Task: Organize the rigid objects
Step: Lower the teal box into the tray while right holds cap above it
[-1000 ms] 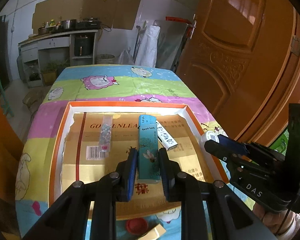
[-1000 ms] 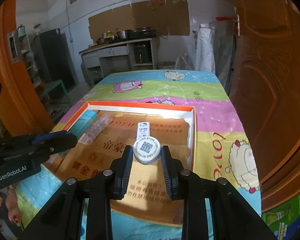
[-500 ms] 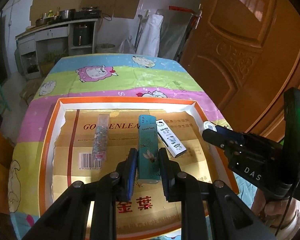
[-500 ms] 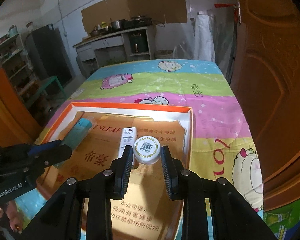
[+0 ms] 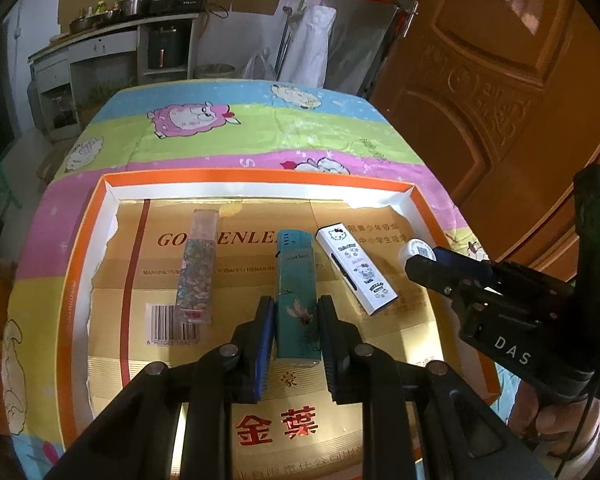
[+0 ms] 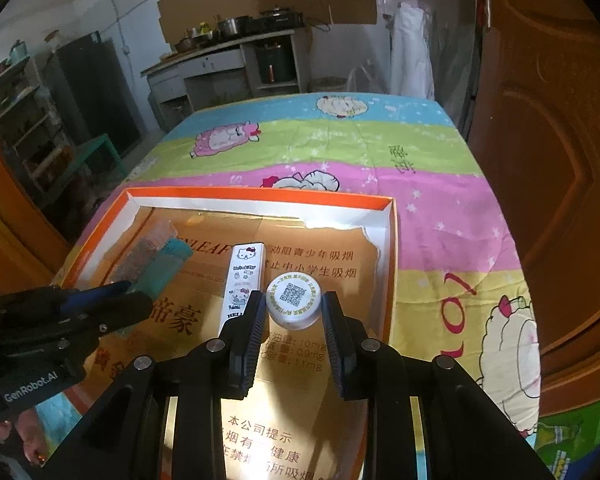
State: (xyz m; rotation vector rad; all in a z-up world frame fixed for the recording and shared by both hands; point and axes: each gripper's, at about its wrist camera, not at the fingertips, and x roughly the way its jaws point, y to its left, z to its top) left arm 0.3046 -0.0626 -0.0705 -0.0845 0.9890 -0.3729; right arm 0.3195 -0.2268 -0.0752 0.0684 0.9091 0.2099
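My left gripper [image 5: 296, 312] is shut on a teal lighter [image 5: 296, 280] and holds it low over the orange-rimmed tray [image 5: 260, 178]. My right gripper [image 6: 294, 308] is shut on a white bottle cap with a QR code [image 6: 293, 300] above the tray's right side [image 6: 392, 240]; it also shows in the left wrist view [image 5: 418, 250]. A white Hello Kitty lighter [image 5: 356, 270] lies right of the teal one. A glittery clear lighter [image 5: 198, 266] lies to its left.
The tray is lined with gold cardboard [image 5: 236, 320] and sits on a table with a colourful sheep-print cloth [image 5: 228, 128]. A wooden door [image 5: 480, 80] stands close on the right. A kitchen counter [image 5: 112, 40] is at the back.
Both grippers have moved forward over the tray with their objects still held. The white cap now hangs beside the Hello Kitty lighter.
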